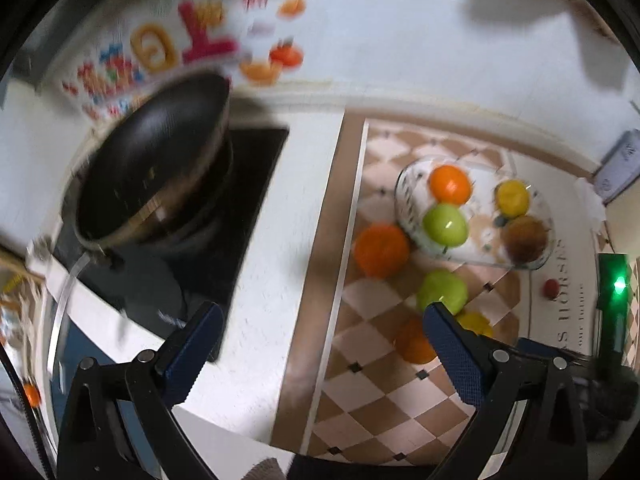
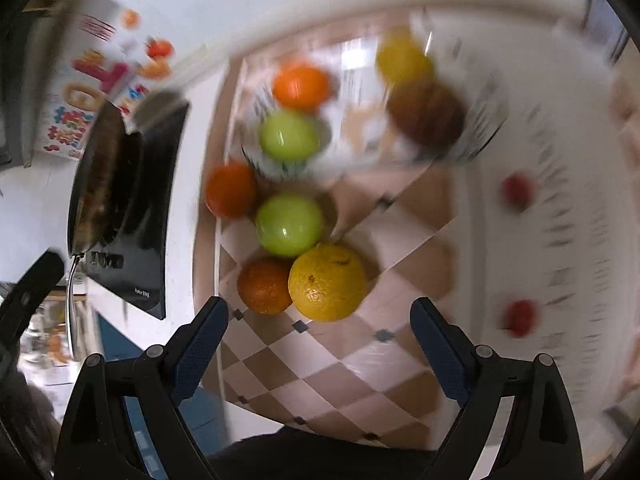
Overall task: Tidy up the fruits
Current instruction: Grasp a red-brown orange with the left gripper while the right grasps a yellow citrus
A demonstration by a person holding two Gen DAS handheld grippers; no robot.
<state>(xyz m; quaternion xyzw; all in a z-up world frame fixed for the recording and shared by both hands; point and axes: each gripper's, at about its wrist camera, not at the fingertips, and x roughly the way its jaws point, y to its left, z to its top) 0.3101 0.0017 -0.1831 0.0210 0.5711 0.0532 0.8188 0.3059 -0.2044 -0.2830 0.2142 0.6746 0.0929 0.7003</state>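
A glass bowl (image 1: 408, 200) on the checkered cloth holds an orange (image 1: 450, 184), a green apple (image 1: 445, 225), a yellow fruit (image 1: 512, 198) and a brown fruit (image 1: 524, 238). Outside it lie an orange (image 1: 382, 250), a green apple (image 1: 442, 290), a dark orange (image 1: 414, 342) and a yellow citrus (image 1: 476, 322). In the right wrist view the loose green apple (image 2: 289, 225), dark orange (image 2: 265, 286), yellow citrus (image 2: 327, 282) and orange (image 2: 231, 190) lie in front of the bowl (image 2: 480, 136). My left gripper (image 1: 324, 344) is open and empty above the counter. My right gripper (image 2: 320, 340) is open and empty, just short of the yellow citrus.
A black wok (image 1: 156, 164) sits on a black cooktop (image 1: 248, 200) at the left. Two small red fruits (image 2: 520, 318) (image 2: 517, 191) lie on the white printed mat at the right. A device with a green light (image 1: 618, 284) is at the far right.
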